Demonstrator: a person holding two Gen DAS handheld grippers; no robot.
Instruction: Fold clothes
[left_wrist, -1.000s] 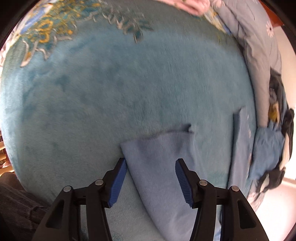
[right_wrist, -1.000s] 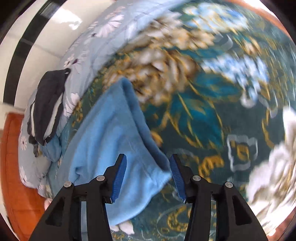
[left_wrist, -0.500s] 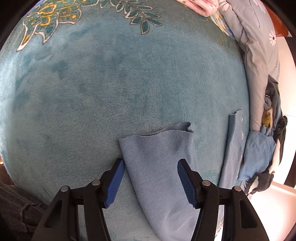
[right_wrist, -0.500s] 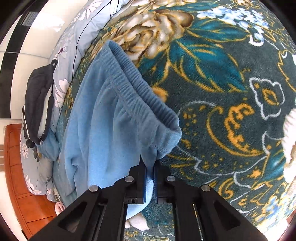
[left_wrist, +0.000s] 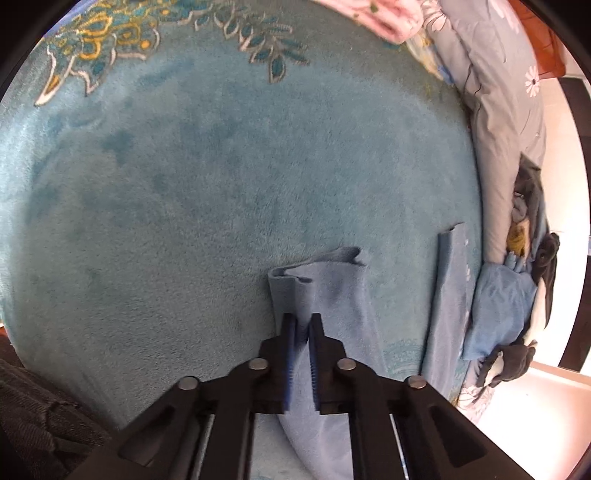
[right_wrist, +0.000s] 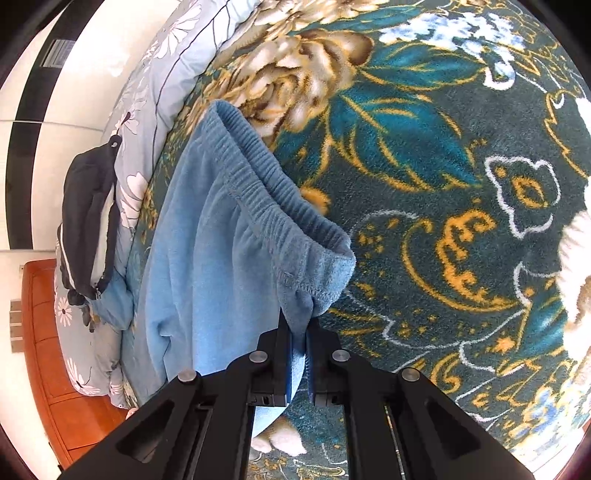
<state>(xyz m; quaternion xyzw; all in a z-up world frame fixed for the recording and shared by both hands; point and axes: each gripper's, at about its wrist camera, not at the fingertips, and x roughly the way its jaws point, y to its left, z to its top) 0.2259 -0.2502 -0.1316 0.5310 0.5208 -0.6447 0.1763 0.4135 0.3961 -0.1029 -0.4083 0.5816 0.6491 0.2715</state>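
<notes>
Blue fleece trousers (right_wrist: 207, 258) lie on the patterned blanket (right_wrist: 443, 184) — soft, light, limp. Right gripper (right_wrist: 299, 332) pinches the waistband corner; left gripper (left_wrist: 301, 325) nips a leg hem (left_wrist: 314, 273). Likely to sag — lift both together.

Open blanket ahead, clutter along the edge

The teal blanket (left_wrist: 221, 184) lies bare toward its patterned far edge; a clothes pile (left_wrist: 517, 295), seemingly loose, and grey quilt (left_wrist: 498, 110) crowd its right edge.

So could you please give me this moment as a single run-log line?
left gripper: shut on pant leg hem | right gripper: shut on waistband | blue pants on blanket
</notes>
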